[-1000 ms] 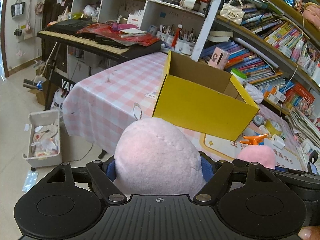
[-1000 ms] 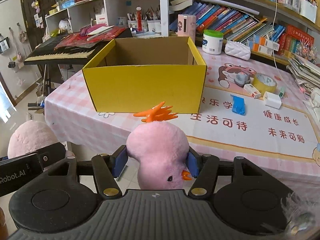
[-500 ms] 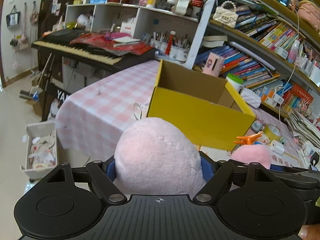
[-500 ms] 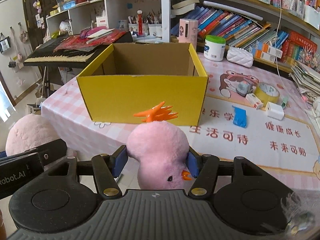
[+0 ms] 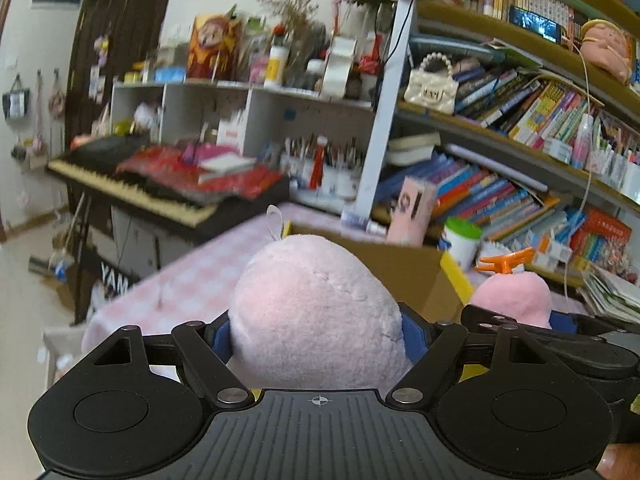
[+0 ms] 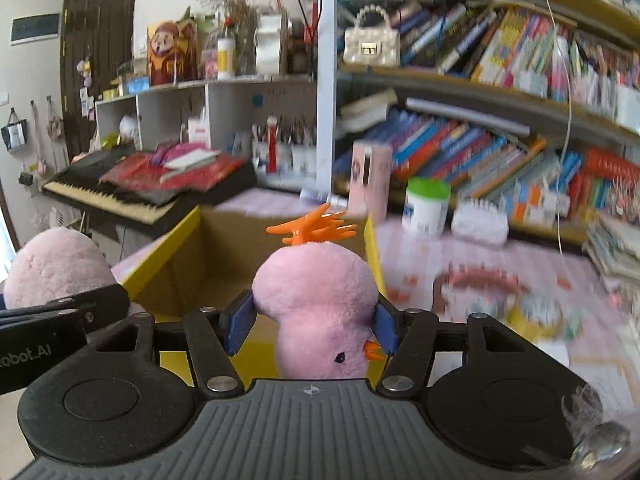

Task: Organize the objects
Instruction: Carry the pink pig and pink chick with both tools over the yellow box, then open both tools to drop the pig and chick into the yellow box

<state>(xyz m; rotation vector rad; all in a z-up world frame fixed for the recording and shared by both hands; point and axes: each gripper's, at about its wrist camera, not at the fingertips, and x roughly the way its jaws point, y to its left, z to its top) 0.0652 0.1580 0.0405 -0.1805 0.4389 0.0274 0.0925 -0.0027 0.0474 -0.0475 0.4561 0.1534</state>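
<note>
- Both tools clamp one long pink plush toy (image 5: 316, 312): left tool (image 5: 318, 336) its round end, right tool (image 6: 312, 322) its orange-crested head.
- It hangs just before the open yellow cardboard box (image 6: 176, 280); uneven release might, I guess through blur, snag the rim.

Left gripper (image 5: 318, 332) and right gripper (image 6: 312, 322) side by side, jaws clamped.

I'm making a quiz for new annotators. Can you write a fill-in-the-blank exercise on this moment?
1. The left hand-held gripper is shut on a plain ____ plush ball.
2. The plush bird in the right hand-held gripper has an ____ crest.
3. The open cardboard box ahead is ____ outside.

Missing words: pink; orange; yellow
</note>
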